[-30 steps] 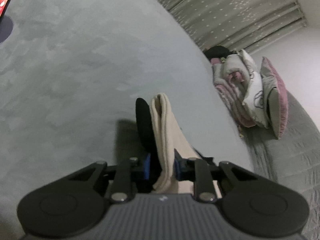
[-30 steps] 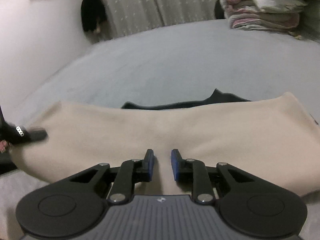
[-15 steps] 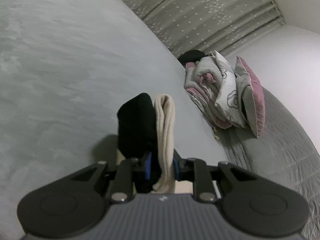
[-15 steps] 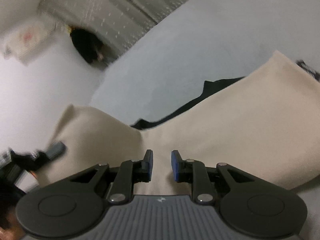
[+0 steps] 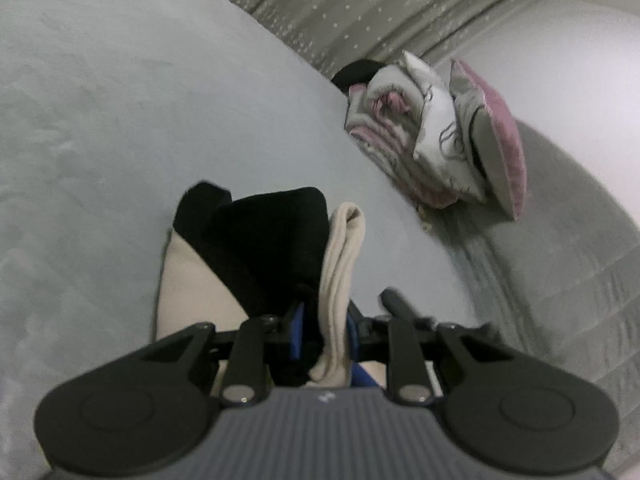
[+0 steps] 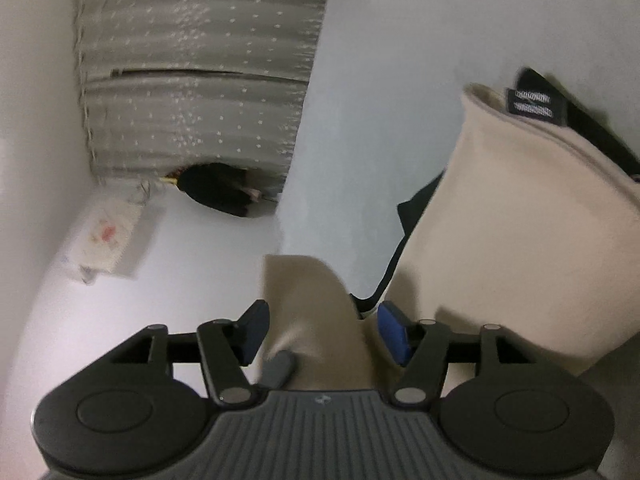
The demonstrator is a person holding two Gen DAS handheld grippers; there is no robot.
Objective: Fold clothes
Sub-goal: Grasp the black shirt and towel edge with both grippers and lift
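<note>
A beige garment with a black inner part lies on the pale grey bed (image 5: 120, 120). In the left wrist view a folded beige edge (image 5: 340, 272) stands upright between the blue pads of my left gripper (image 5: 324, 336). Those pads press on it while the jaws are opening slightly. The black part (image 5: 264, 248) bulges to its left. In the right wrist view my right gripper (image 6: 322, 328) is opening. A beige flap (image 6: 316, 300) stands loose between its wide jaws, touching neither pad. The garment's main body (image 6: 520, 248) hangs to the right with a black label (image 6: 534, 104).
A stack of folded bedding (image 5: 392, 128) with a pink pillow (image 5: 500, 152) sits at the bed's far side beside a grey quilt (image 5: 560, 260). Dotted curtains (image 6: 192, 80) hang behind. A black object (image 6: 220, 194) and a paper (image 6: 108, 240) are by the white wall.
My right gripper has rolled sharply and its jaws have spread apart, freeing the beige cloth. My left gripper has travelled across the bed with the fold, and more black cloth shows.
</note>
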